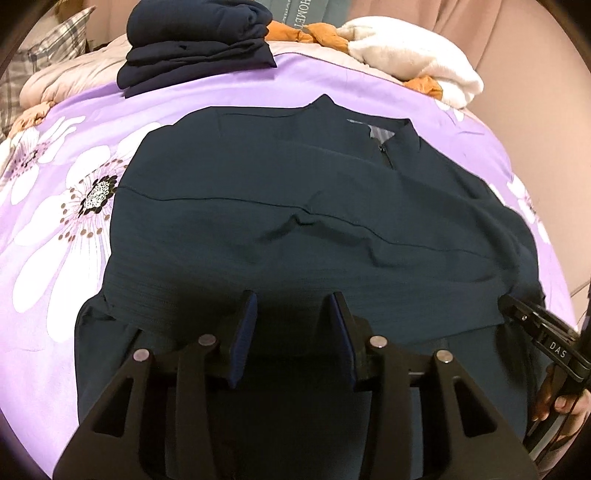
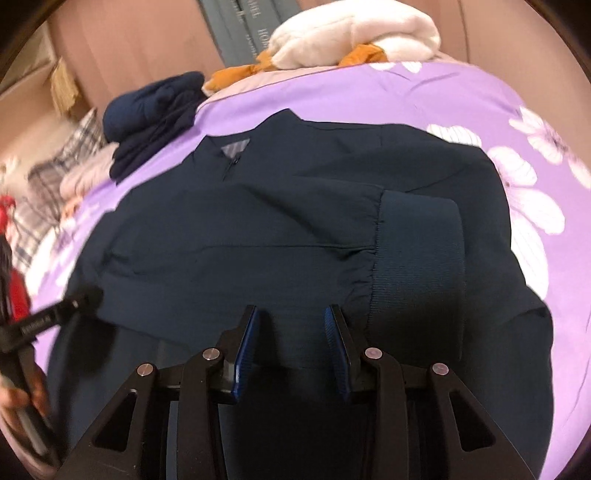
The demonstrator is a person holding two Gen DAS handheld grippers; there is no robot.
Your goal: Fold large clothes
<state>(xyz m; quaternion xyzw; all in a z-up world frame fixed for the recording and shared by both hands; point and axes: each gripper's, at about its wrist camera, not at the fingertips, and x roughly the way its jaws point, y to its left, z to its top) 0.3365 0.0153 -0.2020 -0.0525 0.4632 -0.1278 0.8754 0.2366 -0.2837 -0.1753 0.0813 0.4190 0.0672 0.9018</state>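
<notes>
Jaws of the left gripper (image 1: 293,325) stand parted with nothing between the blue pads; dark fabric lies beneath them, not pinched. Right gripper (image 2: 291,339) shows the same: pads apart, released, hovering over cloth.

Directly ahead of both claws lies the dark teal jacket (image 1: 295,206), spread front-up on the purple floral bedsheet (image 1: 55,229), collar at the far end, zip pull (image 1: 383,148) just below it. One sleeve is folded across the chest; its ribbed cuff (image 2: 421,251) rests ahead and to the right of the right claw. The hem lies under and nearest the claws.

Step in hand, judged: sleeves are in, and the lengthwise fold is not yet made. The next move calls for each claw to close on the hem at its own side, then carry it evenly toward the collar without dragging the folded sleeve loose.

Beyond the jacket, far left of the left claw, sits a folded navy pile (image 1: 195,44); far right, a white fleece (image 1: 413,59) over orange cloth (image 1: 306,33).

Writing: "DAS" on the right gripper's arm seen from the left wrist; partial "HOME" on a grey panel (image 1: 299,11) behind the bed.
</notes>
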